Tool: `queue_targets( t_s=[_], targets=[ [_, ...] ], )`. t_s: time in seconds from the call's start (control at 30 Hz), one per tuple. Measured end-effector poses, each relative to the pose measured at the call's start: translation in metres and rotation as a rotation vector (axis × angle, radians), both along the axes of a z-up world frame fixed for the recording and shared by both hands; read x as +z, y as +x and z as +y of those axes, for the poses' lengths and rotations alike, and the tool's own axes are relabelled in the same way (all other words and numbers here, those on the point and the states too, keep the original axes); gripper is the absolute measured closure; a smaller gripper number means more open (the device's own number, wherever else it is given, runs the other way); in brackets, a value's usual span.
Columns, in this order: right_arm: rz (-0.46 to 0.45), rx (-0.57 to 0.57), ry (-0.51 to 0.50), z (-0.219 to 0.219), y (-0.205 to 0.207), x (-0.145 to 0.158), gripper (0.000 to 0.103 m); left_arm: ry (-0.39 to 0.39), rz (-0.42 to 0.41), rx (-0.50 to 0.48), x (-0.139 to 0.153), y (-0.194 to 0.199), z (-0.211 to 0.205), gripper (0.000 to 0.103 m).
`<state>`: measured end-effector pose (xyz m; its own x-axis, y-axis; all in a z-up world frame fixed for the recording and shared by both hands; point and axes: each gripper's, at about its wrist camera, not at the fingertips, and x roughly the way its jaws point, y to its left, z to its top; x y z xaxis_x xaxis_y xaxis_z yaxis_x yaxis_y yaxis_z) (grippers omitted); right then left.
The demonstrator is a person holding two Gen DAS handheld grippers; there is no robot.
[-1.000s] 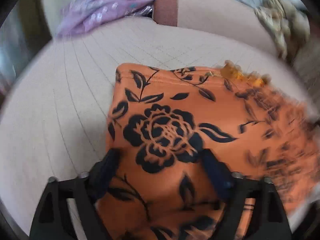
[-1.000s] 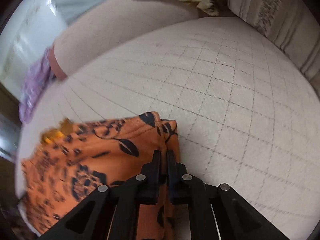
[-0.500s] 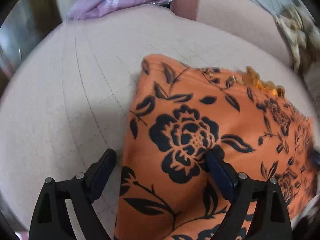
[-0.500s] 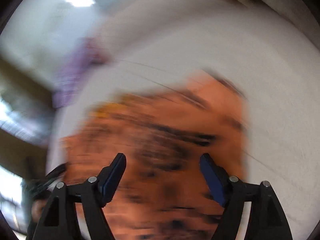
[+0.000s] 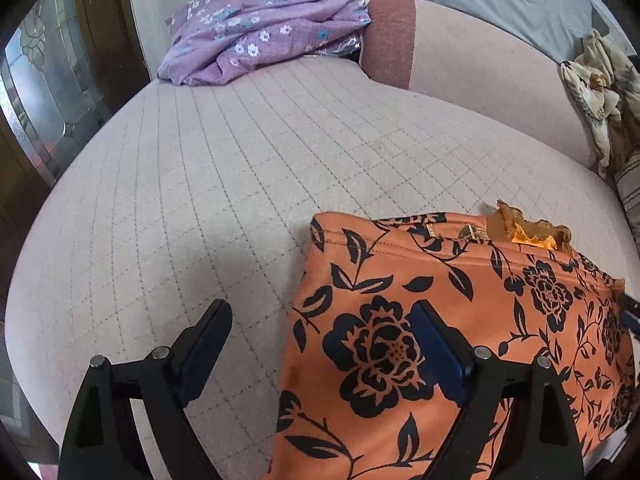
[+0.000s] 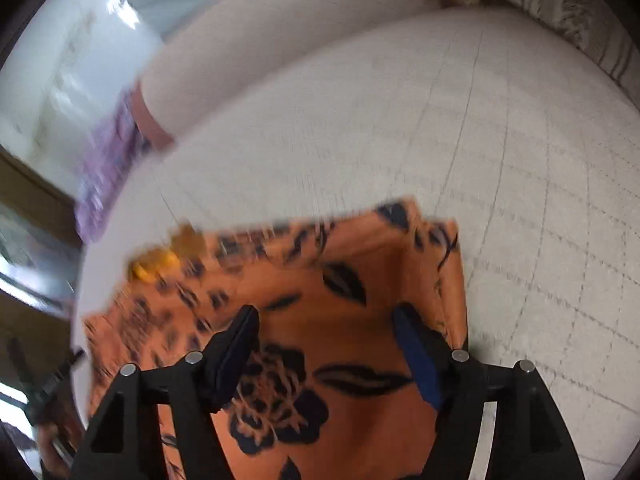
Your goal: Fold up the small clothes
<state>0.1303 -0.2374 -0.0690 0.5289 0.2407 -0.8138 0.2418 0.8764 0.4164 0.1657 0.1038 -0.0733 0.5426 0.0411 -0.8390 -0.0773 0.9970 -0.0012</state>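
The orange floral garment (image 5: 460, 320) is laid flat on the quilted sofa seat (image 5: 240, 184), folded into a compact block with a stitched hem along its far edge and a frayed yellow tag showing there. It is placed near the front of the seat, presumably so that both tongs can reach it from above.

The left tongs (image 5: 320, 344) are held wide apart with nothing clamped; 1 pad hangs over bare cushion and the other over the garment's left edge, a stance that suits straddling that edge for a further fold or a tidy-up.

The right tongs (image 6: 324, 344) have just been opening and now stand apart above the cloth, which lies under them but is not pinched. The fold is judged to have been set down and released.

A purple flowered cloth (image 5: 260, 32) is piled at the far corner, well apart.
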Motion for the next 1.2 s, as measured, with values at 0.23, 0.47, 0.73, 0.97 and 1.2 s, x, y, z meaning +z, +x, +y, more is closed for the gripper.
queue_targets(
  t_s=[0.23, 0.47, 0.73, 0.97, 1.2],
  targets=[
    [-0.019, 0.059, -0.057, 0.023, -0.010, 0.012, 0.027, 0.014, -0.020, -0.002, 0.011, -0.008, -0.003, 0.012],
    [-0.051, 0.055, -0.117, 0.029, -0.032, 0.025, 0.027, 0.041, -0.086, -0.012, 0.045, -0.031, -0.006, 0.012],
    [-0.007, 0.110, -0.132, 0.050, -0.066, 0.004, 0.024, 0.054, -0.148, -0.027, 0.076, -0.057, -0.008, 0.012],
    [-0.063, 0.087, -0.123, 0.049, -0.086, 0.018, 0.024, 0.053, -0.190, -0.014, 0.092, -0.074, -0.001, 0.012],
    [-0.047, 0.034, -0.042, 0.043, -0.097, 0.002, 0.020, 0.047, -0.066, -0.060, 0.039, -0.086, -0.017, 0.012]
  ],
)
